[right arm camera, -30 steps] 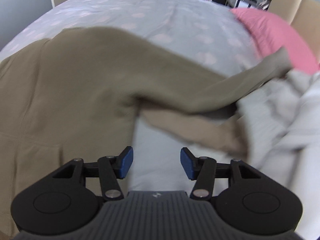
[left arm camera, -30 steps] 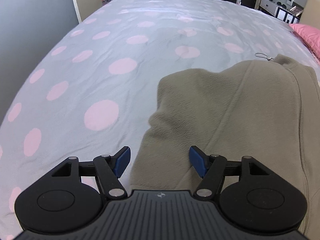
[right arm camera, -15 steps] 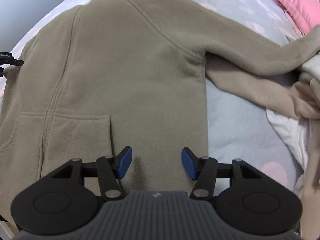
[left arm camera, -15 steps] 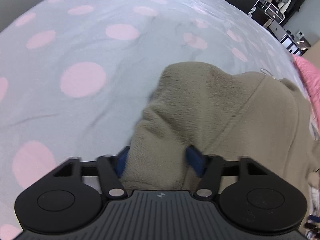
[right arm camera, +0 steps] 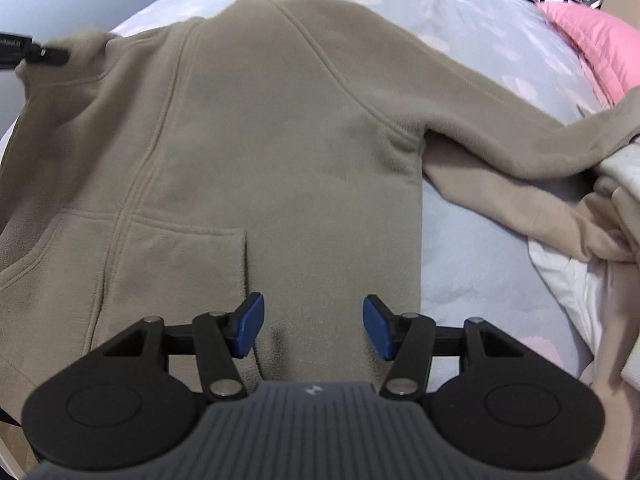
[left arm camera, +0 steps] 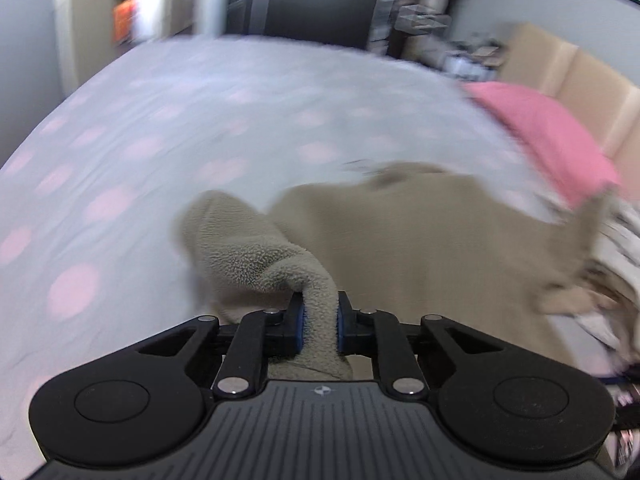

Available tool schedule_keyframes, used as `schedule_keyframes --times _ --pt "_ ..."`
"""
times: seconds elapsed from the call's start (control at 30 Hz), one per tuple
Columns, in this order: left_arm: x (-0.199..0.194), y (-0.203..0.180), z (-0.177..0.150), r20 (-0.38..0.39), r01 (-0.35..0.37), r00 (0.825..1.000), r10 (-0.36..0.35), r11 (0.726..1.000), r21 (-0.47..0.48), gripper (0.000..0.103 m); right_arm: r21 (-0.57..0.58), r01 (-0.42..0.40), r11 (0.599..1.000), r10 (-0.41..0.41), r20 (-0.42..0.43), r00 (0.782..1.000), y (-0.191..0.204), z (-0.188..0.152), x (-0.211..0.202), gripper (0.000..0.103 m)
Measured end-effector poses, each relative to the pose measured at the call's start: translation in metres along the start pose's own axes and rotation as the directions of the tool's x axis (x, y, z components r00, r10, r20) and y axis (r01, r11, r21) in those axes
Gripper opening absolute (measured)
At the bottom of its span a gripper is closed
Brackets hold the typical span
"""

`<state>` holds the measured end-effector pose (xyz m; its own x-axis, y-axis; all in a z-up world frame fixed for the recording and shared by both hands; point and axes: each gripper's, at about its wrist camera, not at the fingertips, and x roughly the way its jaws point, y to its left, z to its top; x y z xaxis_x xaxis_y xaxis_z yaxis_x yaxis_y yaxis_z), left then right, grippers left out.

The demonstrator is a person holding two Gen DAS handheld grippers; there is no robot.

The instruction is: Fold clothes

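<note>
Fleece pinched in my left gripper, right one spread above it

My left gripper (left arm camera: 320, 326) has just closed on a fold of the fleece (right arm camera: 280, 152), both blue pads pressed into the cloth, and that fold stands up off the bed (left arm camera: 168, 128). The fleece lies spread flat across the bed's near side, one sleeve (right arm camera: 500, 132) reaching toward the pink pillow (right arm camera: 596, 40) at the far right corner. My right gripper (right arm camera: 312, 330) hangs over the hem, jaws apart, gripping nothing.

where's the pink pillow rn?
Far right in both wrist views: the pink pillow lies at the bed's right edge by the beige headboard, beyond the olive fleece jacket and its outstretched sleeve.
</note>
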<state>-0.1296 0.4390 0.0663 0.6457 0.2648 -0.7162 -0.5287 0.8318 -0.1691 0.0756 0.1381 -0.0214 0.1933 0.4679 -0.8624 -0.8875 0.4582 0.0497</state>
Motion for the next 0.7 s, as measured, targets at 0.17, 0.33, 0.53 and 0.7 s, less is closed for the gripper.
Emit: schedule_keyframes --times 0.17,0.33,0.53,0.7 --pt "-0.006 -0.095 -0.02 -0.026 0.132 0.991 -0.129 0.967 0.219 0.012 -0.005 0.0 1.0 0.0 0.009 1.0 0.0 -0.005 -0.007 0.058" --pt "0.015 -0.152 -0.064 -0.142 0.214 0.974 -0.175 0.918 0.334 0.012 -0.008 -0.003 1.0 0.003 0.006 1.0 0.002 -0.007 -0.014 0.058" --pt "0.058 -0.177 -0.118 -0.295 0.25 0.946 -0.134 0.881 0.402 0.012 -0.051 -0.016 0.999 0.016 -0.008 1.0 0.013 -0.01 -0.014 0.058" --pt "0.062 -0.188 -0.131 -0.291 0.227 0.952 -0.094 0.856 0.464 0.017 -0.062 0.018 0.998 -0.019 -0.023 1.0 0.022 -0.017 -0.006 0.058"
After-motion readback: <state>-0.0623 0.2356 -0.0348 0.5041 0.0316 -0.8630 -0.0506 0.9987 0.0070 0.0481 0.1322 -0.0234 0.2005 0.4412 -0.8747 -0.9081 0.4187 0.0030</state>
